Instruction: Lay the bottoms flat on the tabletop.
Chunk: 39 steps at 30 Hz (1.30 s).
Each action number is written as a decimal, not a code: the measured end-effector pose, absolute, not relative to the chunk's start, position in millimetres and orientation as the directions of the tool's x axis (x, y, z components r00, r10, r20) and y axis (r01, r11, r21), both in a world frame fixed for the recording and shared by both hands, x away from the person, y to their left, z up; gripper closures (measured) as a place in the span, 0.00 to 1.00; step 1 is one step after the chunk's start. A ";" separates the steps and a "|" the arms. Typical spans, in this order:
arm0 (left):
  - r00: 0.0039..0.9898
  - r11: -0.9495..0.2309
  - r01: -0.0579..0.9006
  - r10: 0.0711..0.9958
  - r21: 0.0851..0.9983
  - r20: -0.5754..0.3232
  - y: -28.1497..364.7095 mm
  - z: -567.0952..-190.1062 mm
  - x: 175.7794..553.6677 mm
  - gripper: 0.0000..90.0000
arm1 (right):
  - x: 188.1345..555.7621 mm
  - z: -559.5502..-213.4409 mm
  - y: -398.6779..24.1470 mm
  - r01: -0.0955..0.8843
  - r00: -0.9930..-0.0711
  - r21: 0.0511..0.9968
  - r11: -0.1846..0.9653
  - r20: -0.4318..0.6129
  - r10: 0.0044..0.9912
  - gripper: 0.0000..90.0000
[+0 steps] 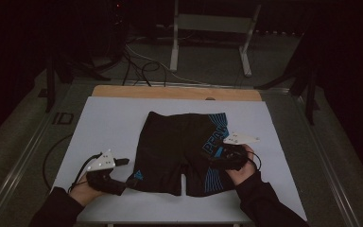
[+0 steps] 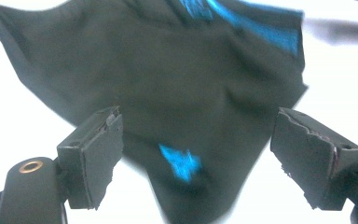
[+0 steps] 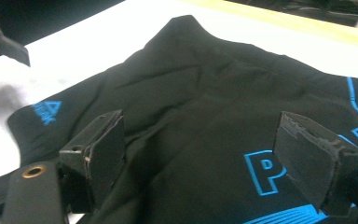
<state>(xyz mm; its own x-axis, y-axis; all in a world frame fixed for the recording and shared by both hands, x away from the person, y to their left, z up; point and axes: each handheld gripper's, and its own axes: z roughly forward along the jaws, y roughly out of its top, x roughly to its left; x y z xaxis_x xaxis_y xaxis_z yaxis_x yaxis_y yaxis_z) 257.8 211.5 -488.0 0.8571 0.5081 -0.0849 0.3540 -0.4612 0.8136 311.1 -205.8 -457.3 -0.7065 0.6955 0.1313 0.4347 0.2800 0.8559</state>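
Black shorts [image 1: 182, 151] lie flat on the white desk [image 1: 108, 123], waistband away from the person. The left gripper [image 1: 131, 181], spread, points at the near left leg hem (the closer one); the right gripper [image 1: 207, 157], also spread, hovers over the right leg.

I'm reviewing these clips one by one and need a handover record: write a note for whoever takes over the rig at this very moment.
Left gripper: jaws open, at the hem of the shorts' left leg, near the small blue logo; the cloth lies between the jaws but is not pinched.
Right gripper: jaws open, over the right leg by the blue lettering, holding nothing.
Shorts: spread flat on the white mat, waistband at the far side.
Done: nothing folded or lifted.
Left: probably grip both legs and fold.
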 end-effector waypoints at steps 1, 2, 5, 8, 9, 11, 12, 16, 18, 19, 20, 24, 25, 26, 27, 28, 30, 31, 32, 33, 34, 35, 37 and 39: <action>0.862 -0.482 0.351 0.502 0.803 -0.075 212.3 -491.2 253.7 0.24 | 308.7 -456.6 -205.1 0.425 -0.710 0.860 0.283 0.122 0.694 0.19; 0.866 -0.503 0.347 0.496 0.792 -0.064 213.1 -494.4 250.1 0.24 | 306.6 -455.9 -205.2 0.417 -0.710 0.862 0.286 0.113 0.695 0.19; 0.879 -0.565 0.333 0.476 0.755 -0.031 213.5 -503.6 243.0 0.31 | 303.5 -455.4 -206.9 0.415 -0.707 0.863 0.289 0.106 0.699 0.19; 0.877 -0.622 0.331 0.480 0.710 0.010 210.6 -511.4 241.6 0.39 | 302.0 -455.6 -210.3 0.416 -0.700 0.863 0.286 0.102 0.707 0.19; 0.876 -0.637 0.332 0.481 0.695 0.023 209.3 -513.7 242.0 0.41 | 302.0 -455.6 -211.7 0.417 -0.700 0.864 0.282 0.107 0.706 0.19; 0.864 -0.650 0.346 0.501 0.676 0.039 207.1 -517.5 243.7 0.49 | 301.4 -455.3 -213.2 0.417 -0.696 0.867 0.274 0.111 0.710 0.19; 0.867 -0.645 0.346 0.497 0.681 0.030 207.5 -517.1 244.3 0.51 | 301.3 -455.3 -214.0 0.415 -0.696 0.868 0.272 0.110 0.710 0.19; 0.844 -0.640 0.355 0.533 0.681 0.060 206.7 -516.1 246.5 0.75 | 300.2 -454.6 -213.8 0.411 -0.700 0.872 0.267 0.115 0.705 0.19; 0.842 -0.633 0.351 0.536 0.690 0.065 206.4 -513.3 246.7 0.90 | 299.6 -454.4 -213.0 0.403 -0.700 0.872 0.277 0.099 0.707 0.19; 0.840 -0.626 0.351 0.540 0.696 0.062 205.5 -510.5 246.3 0.94 | 299.3 -454.2 -212.8 0.403 -0.702 0.872 0.276 0.101 0.705 0.19; 0.840 -0.617 0.354 0.540 0.703 0.051 204.4 -506.9 245.7 0.94 | 298.7 -454.0 -212.6 0.402 -0.704 0.873 0.276 0.102 0.703 0.19; 0.839 -0.544 0.374 0.544 0.752 -0.023 199.6 -488.8 242.0 0.95 | 297.8 -452.7 -213.3 0.392 -0.702 0.876 0.279 0.090 0.706 0.20; 0.835 -0.512 0.383 0.548 0.769 -0.052 199.0 -484.8 241.0 0.95 | 297.9 -452.5 -213.5 0.392 -0.700 0.877 0.279 0.088 0.708 0.19; 0.830 -0.497 0.398 0.553 0.771 -0.072 198.0 -481.9 240.2 0.95 | 297.8 -452.1 -213.9 0.389 -0.700 0.877 0.281 0.083 0.709 0.19; 0.829 -0.502 0.401 0.555 0.767 -0.070 196.8 -480.1 239.0 0.95 | 297.5 -451.9 -214.1 0.388 -0.702 0.878 0.280 0.084 0.707 0.20; 0.833 -0.517 0.395 0.551 0.760 -0.058 196.0 -479.5 237.5 0.95 | 297.5 -451.8 -214.5 0.387 -0.701 0.878 0.280 0.083 0.709 0.20; 0.832 -0.546 0.400 0.554 0.736 -0.041 195.0 -482.1 235.0 0.94 | 297.3 -451.9 -215.9 0.389 -0.699 0.878 0.279 0.083 0.710 0.20; 0.830 -0.547 0.410 0.556 0.730 -0.050 196.1 -484.6 234.6 0.93 | 296.9 -452.0 -216.4 0.388 -0.699 0.878 0.278 0.084 0.710 0.20; 0.832 -0.554 0.417 0.552 0.720 -0.056 197.8 -487.6 234.7 0.90 | 296.5 -452.1 -216.7 0.387 -0.698 0.878 0.283 0.079 0.711 0.20; 0.832 -0.561 0.421 0.553 0.713 -0.056 199.5 -490.8 234.3 0.89 | 295.9 -452.3 -216.8 0.388 -0.697 0.877 0.283 0.078 0.713 0.20; 0.830 -0.568 0.428 0.555 0.703 -0.056 201.3 -494.0 234.1 0.89 | 295.6 -452.6 -217.1 0.388 -0.697 0.877 0.282 0.080 0.713 0.20; 0.830 -0.574 0.437 0.553 0.693 -0.065 203.3 -496.9 233.9 0.87 | 295.4 -452.9 -217.8 0.388 -0.697 0.877 0.284 0.078 0.713 0.20; 0.835 -0.579 0.440 0.545 0.686 -0.076 205.0 -499.5 233.3 0.84 | 294.8 -453.1 -218.2 0.389 -0.697 0.876 0.285 0.077 0.713 0.20; 0.845 -0.610 0.450 0.528 0.652 -0.090 207.6 -504.4 231.2 0.79 | 293.2 -453.9 -221.2 0.389 -0.691 0.876 0.285 0.072 0.720 0.20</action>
<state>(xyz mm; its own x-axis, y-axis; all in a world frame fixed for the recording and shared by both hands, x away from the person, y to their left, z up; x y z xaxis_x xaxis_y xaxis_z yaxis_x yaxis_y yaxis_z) 231.2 207.6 -504.4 0.8447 0.5277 -0.0898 0.4501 -0.6096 0.6525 293.2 -221.2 -453.9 -0.6907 0.7195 0.0724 0.3887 0.2849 0.8762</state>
